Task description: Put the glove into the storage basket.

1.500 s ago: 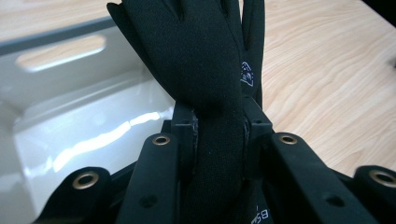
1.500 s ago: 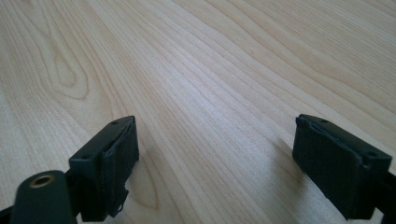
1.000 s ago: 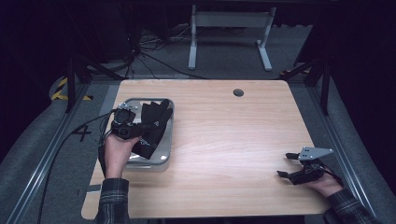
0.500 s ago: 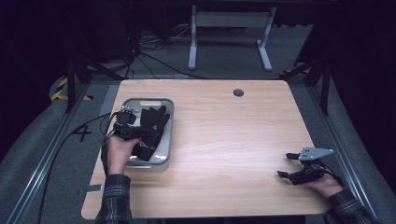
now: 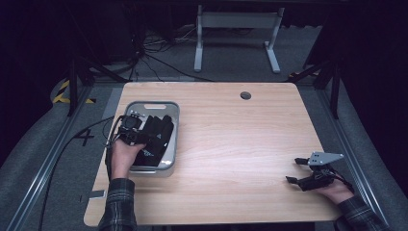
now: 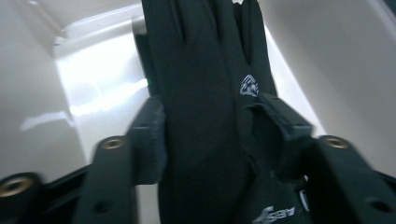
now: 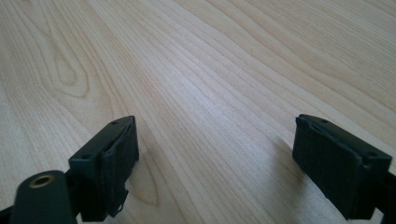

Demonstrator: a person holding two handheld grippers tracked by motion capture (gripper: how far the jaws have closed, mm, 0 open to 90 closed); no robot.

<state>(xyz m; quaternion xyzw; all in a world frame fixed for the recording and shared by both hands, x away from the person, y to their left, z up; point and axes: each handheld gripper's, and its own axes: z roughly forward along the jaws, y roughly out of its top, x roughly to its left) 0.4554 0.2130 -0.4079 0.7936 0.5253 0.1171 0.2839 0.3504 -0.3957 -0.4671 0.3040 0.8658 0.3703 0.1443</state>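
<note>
Releasing the black fabric glove [image 6: 205, 116] into the grey plastic tray [image 5: 174, 126].
My left gripper [image 6: 208, 135] jaws have just been opening, glove between them; I'd lift straight up. Right gripper [image 7: 212, 163] rests spread, empty, on the desk [image 5: 240, 144].

Matt black cloth glove [image 6: 205, 116] in a glossy grey plastic tray [image 5: 174, 126]; smooth pale wood table [image 5: 240, 144].

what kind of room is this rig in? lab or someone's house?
Most likely a lab or data-collection workspace: a bare wooden table with a cable hole, loose cables trailing over grey carpet behind it, and yellow-black hazard tape on the floor. Nothing domestic in view.
</note>
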